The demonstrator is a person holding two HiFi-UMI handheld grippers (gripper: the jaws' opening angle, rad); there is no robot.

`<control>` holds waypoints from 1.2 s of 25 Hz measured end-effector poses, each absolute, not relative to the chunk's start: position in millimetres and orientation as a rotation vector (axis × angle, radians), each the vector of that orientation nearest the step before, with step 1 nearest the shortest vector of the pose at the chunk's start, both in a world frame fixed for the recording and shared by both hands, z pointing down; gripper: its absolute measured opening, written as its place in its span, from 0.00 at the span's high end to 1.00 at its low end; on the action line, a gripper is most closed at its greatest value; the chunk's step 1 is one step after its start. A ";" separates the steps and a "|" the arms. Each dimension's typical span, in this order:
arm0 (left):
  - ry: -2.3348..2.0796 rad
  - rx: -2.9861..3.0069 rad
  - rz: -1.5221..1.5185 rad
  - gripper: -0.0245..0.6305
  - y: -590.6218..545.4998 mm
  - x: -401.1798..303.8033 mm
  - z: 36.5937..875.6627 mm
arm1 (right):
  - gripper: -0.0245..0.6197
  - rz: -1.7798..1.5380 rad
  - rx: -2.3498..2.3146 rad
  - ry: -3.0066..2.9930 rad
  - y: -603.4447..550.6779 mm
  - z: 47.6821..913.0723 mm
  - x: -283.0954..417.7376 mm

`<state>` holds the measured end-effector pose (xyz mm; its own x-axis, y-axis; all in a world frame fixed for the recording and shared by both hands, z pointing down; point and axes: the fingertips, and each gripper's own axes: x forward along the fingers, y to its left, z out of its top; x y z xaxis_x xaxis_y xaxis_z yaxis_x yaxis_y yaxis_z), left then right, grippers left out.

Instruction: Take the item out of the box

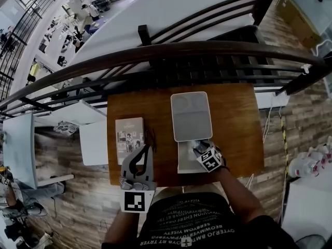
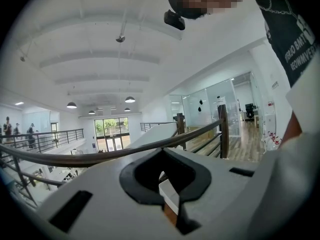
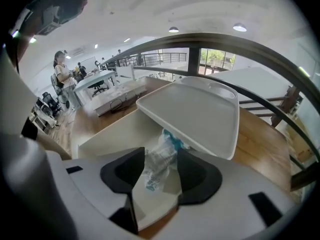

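A white box (image 1: pixel 184 163) stands on the wooden table (image 1: pixel 233 128), its lid (image 1: pixel 191 115) swung up and leaning away from me. My right gripper (image 1: pixel 196 147) points steeply down into the box. In the right gripper view its jaws (image 3: pixel 161 156) stand wide apart, and between them lies a clear plastic bag (image 3: pixel 157 165) with blue print, partly under the lid (image 3: pixel 200 109); the pads do not press on it. My left gripper (image 1: pixel 146 150) hovers level over the table's front left with fingertips together and nothing in them (image 2: pixel 162 151).
A printed booklet (image 1: pixel 129 136) lies left of the box, with a thin black cable (image 1: pixel 151 137) beside it. A dark curved railing (image 1: pixel 181 52) runs right behind the table. The near table edge is against my body.
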<state>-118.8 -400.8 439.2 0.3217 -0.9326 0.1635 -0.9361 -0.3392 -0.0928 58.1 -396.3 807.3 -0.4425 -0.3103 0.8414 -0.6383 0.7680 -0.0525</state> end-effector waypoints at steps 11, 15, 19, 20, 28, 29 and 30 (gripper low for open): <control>-1.816 2.522 0.298 0.95 -390.4 -121.4 435.1 | 0.80 0.240 0.622 -1.870 -396.2 827.4 64.8; -1.826 2.539 0.281 0.95 -381.4 -124.3 433.4 | 0.89 0.213 0.612 -1.860 -394.4 831.4 65.9; -1.822 2.549 0.265 0.95 -375.0 -123.3 428.5 | 0.91 0.223 0.635 -1.882 -396.0 827.4 67.5; -1.819 2.552 0.266 0.95 -373.2 -122.9 427.3 | 0.91 0.235 0.646 -1.895 -396.1 825.1 68.1; -1.816 2.581 0.255 0.95 -355.4 -127.1 418.6 | 0.91 0.317 0.676 -1.956 -377.9 804.2 66.2; -1.813 2.580 0.253 0.95 -352.8 -127.6 417.6 | 0.91 0.324 0.679 -1.960 -374.0 800.9 66.3; -1.808 2.581 0.250 0.95 -350.5 -127.4 416.4 | 0.91 0.328 0.685 -1.964 -370.7 797.3 67.1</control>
<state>-127.4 -350.5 416.4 0.3332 -0.9355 0.1176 -0.9324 -0.3455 -0.1064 67.1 -370.7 797.3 -0.3504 -0.3243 0.8787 -0.5920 0.8037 0.0606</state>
